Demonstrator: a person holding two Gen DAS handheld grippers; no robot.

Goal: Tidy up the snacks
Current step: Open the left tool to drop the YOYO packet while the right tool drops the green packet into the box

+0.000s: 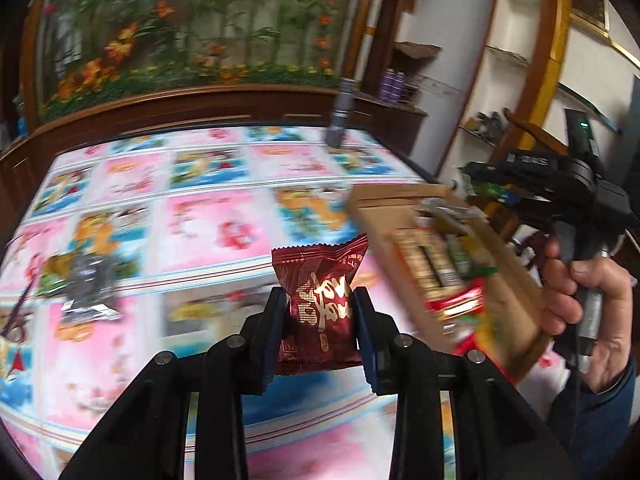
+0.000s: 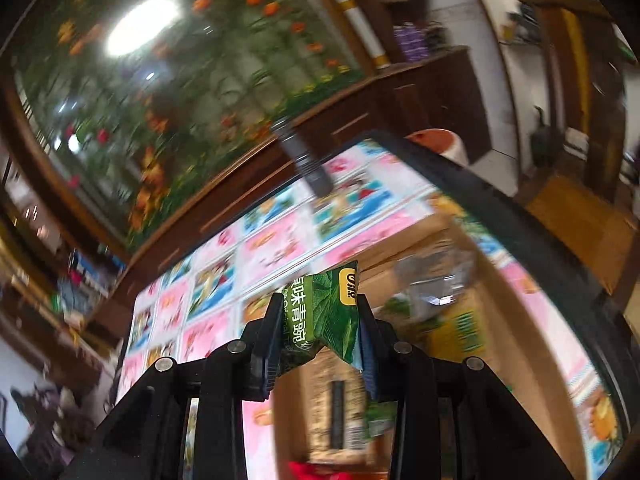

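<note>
My left gripper [image 1: 320, 312] is clamped on a red packet [image 1: 318, 300], lifted off the table [image 1: 208, 224]; my right gripper [image 2: 320, 320] pinches a green packet [image 2: 328, 312] over the box [image 1: 404, 216] — presumably both go in there.

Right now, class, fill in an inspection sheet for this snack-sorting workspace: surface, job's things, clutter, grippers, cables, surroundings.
Surface: table under a pink-and-blue picture cloth.
Job's things: cardboard box partly filled with snacks; loose packets on the cloth.
Clutter: grey cylinder at the far edge.
Grippers: left gripper shut on red packet; right gripper shut on green packet.
Cables: nothing seen.
Surroundings: floral mural, wooden cabinets, shelves.
</note>
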